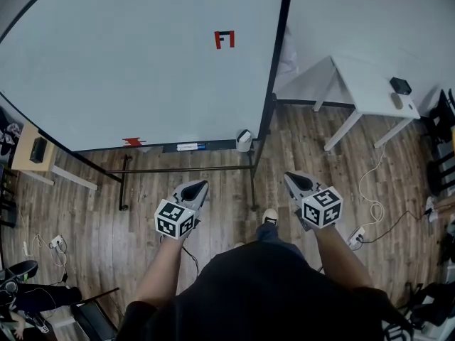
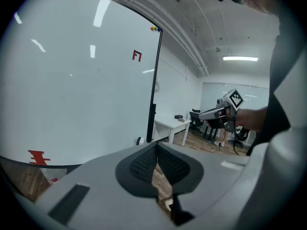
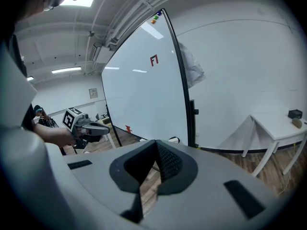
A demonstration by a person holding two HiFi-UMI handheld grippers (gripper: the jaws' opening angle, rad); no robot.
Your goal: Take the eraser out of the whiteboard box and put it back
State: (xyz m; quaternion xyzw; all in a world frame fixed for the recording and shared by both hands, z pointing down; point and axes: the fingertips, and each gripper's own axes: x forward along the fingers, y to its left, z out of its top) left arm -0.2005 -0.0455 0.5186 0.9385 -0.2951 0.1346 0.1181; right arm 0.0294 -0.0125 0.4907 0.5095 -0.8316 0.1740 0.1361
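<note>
Approach step, as I judge it. The left gripper [image 1: 202, 185] and right gripper [image 1: 289, 178], at lower centre of the head view, are each closed tip to tip on nothing. The box [image 1: 244, 140] sits at the whiteboard's [image 1: 142, 69] lower right corner, well apart from both. The eraser is presumably inside but too small to confirm. Next, one gripper should advance, open and reach in.

I have open wooden plank floor [image 1: 227, 197] ahead, right up to the large white whiteboard [image 1: 142, 62]. Its black metal crossbar [image 1: 185, 169] blocks low down; the white rectangular surface [image 1: 370, 84] crowds the right.
</note>
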